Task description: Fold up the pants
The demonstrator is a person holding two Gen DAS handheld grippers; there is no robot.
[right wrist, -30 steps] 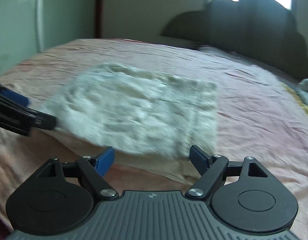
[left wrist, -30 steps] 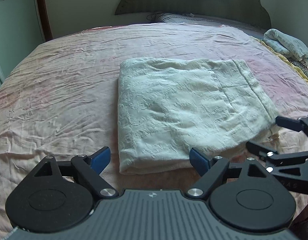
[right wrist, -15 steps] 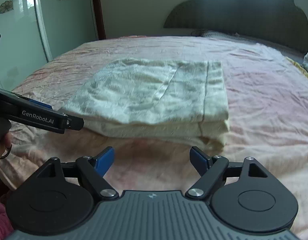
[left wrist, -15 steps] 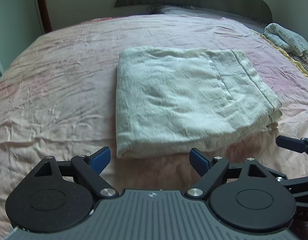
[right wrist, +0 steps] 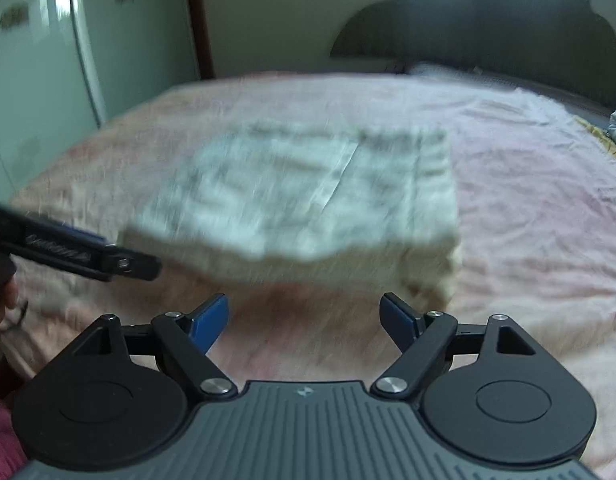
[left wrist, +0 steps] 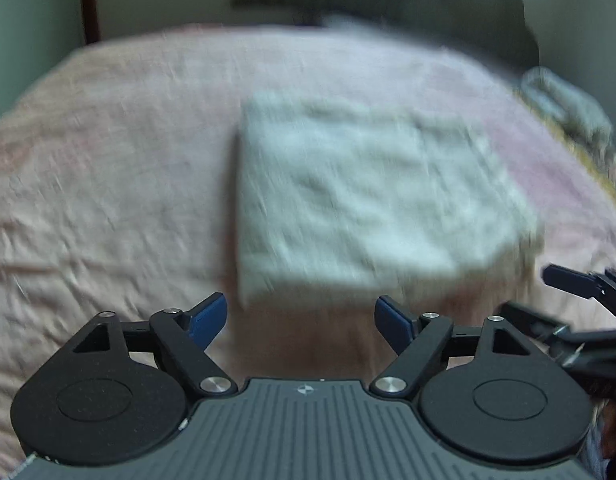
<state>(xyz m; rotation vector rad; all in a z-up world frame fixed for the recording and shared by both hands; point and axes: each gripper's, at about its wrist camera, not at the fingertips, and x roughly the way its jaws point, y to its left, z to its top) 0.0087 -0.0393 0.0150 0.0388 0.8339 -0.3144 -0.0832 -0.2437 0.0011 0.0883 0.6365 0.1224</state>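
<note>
**Folded pants lie square on pink bed as both tongs hang wide**

The pale, cream-white pants [left wrist: 359,196] sit folded into a thick, roughly square stack near the middle of the bed [left wrist: 108,168], resting on its wrinkled pink sheet. From the right wrist view the pants [right wrist: 308,196] show several layers piled at the near edge and a straight seam line running across the top panel; the fabric looks textured, though motion blur smears the detail in both views. The left tongs [left wrist: 300,322] are spread wide with nothing between the blue-tipped fingers, just short of the stack's near edge. The right tongs [right wrist: 304,320] are likewise wide and empty, near the stack's front corner and apart from it. A dark curved headboard [right wrist: 487,28] stands at the far end of the bed, and a bundle of light cloth [left wrist: 567,104] lies at the bed's right edge.
</note>
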